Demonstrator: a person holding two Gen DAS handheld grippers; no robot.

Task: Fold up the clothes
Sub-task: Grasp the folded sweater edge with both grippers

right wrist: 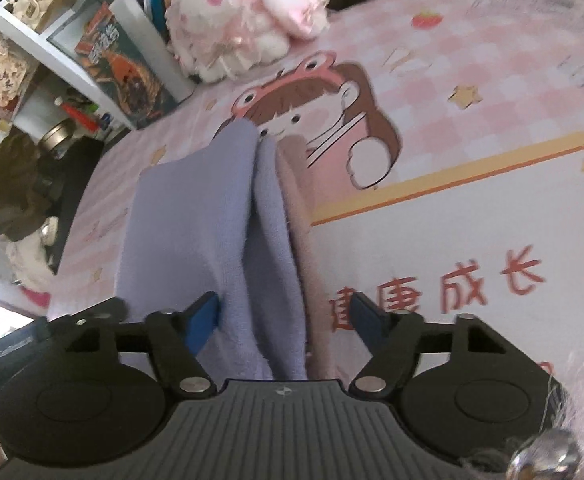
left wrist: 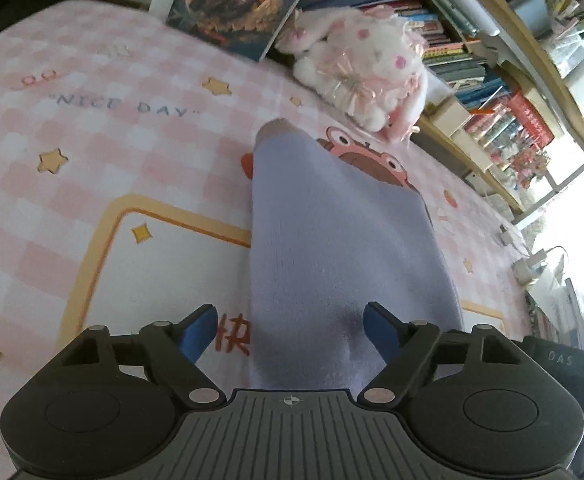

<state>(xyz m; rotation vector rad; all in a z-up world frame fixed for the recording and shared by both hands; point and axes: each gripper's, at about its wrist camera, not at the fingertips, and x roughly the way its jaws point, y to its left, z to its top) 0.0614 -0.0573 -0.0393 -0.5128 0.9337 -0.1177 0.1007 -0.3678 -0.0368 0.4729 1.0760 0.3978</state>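
Note:
A lavender knit garment (left wrist: 331,240) lies folded into a long strip on the pink checked bed sheet (left wrist: 92,140). My left gripper (left wrist: 292,330) hangs over its near end, open. The right blue pad (left wrist: 379,328) is over the cloth, while the left pad stands off its edge. In the right wrist view the same garment (right wrist: 196,216) shows two lavender folds with a pink layer (right wrist: 295,184) beside them. My right gripper (right wrist: 286,320) straddles the near end, open. Its left pad (right wrist: 206,320) is at the cloth, and its right pad is clear of it.
A white and pink plush rabbit (left wrist: 363,68) (right wrist: 236,28) and a leaning picture book (left wrist: 236,0) (right wrist: 132,68) sit at the head of the bed. Bookshelves (left wrist: 511,120) run behind them. The sheet (right wrist: 471,200) carries a cartoon girl and red lettering.

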